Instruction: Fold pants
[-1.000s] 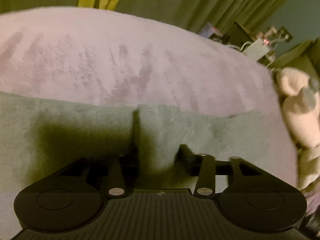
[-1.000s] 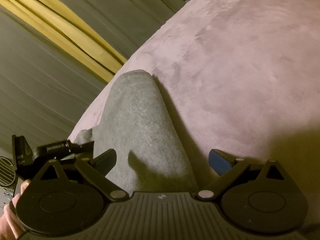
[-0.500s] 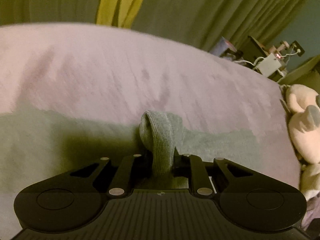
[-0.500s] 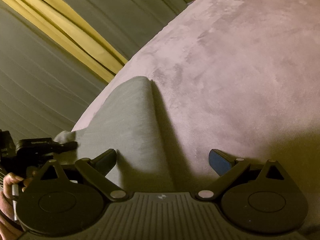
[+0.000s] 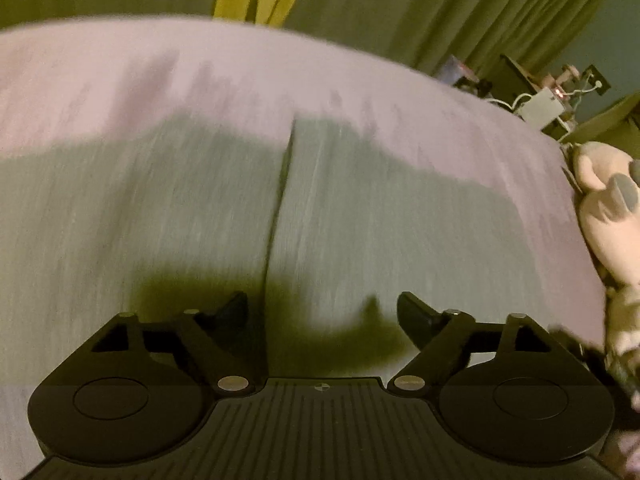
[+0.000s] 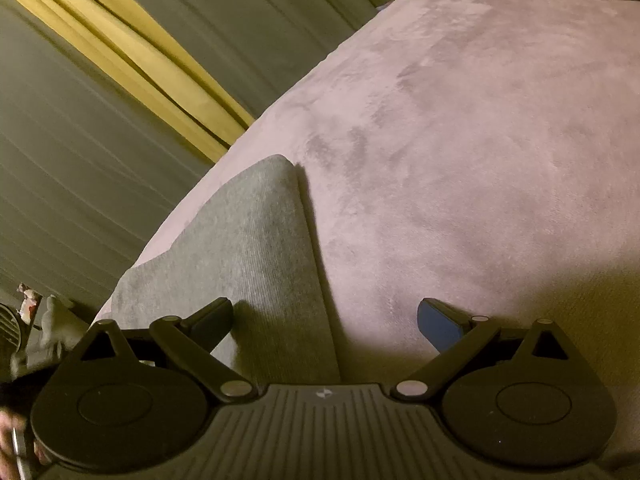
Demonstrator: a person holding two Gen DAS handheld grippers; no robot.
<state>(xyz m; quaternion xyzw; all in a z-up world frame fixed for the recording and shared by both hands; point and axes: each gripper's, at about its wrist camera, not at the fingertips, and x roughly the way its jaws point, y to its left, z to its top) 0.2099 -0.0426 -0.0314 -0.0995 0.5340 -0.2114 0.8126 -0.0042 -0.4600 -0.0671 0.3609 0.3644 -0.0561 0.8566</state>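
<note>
Pants (image 5: 224,216): grey knit, lying flat on the blanket (image 5: 248,76), spread ahead of and under the left gripper (image 5: 320,312). A dark seam or gap runs from between the jaws straight away toward the far edge of the cloth. Left view is motion-blurred, so the pants' far outline is smeared and the weave unreadable; near edge hidden under the gripper body.

Left jaws: opening, wide apart, nothing pinched. Cloth lies below the gap, pads clear of it as far as the blur allows. Gripper shadow falls on the cloth between and around the fingers.

Right gripper (image 6: 324,316): jaws spread wide, holding nothing. In the right view a narrower stretch of the pants (image 6: 248,264) lies ahead of the left finger and partly between the jaws, ending in a rounded folded tip farther out. The right finger, with its blue pad, sits over bare blanket (image 6: 460,140). Whether the left finger touches the cloth: cannot tell.

Outward: plush toy (image 5: 608,208) off the right jaw side in the left view, cut off by the frame edge. Curtains (image 5: 380,8) beyond the bed, a yellow strip among them. Clutter with cables at far right, too small to identify. Part of a hand (image 6: 12,436) at the lower left edge of the right view, mostly cropped.
</note>
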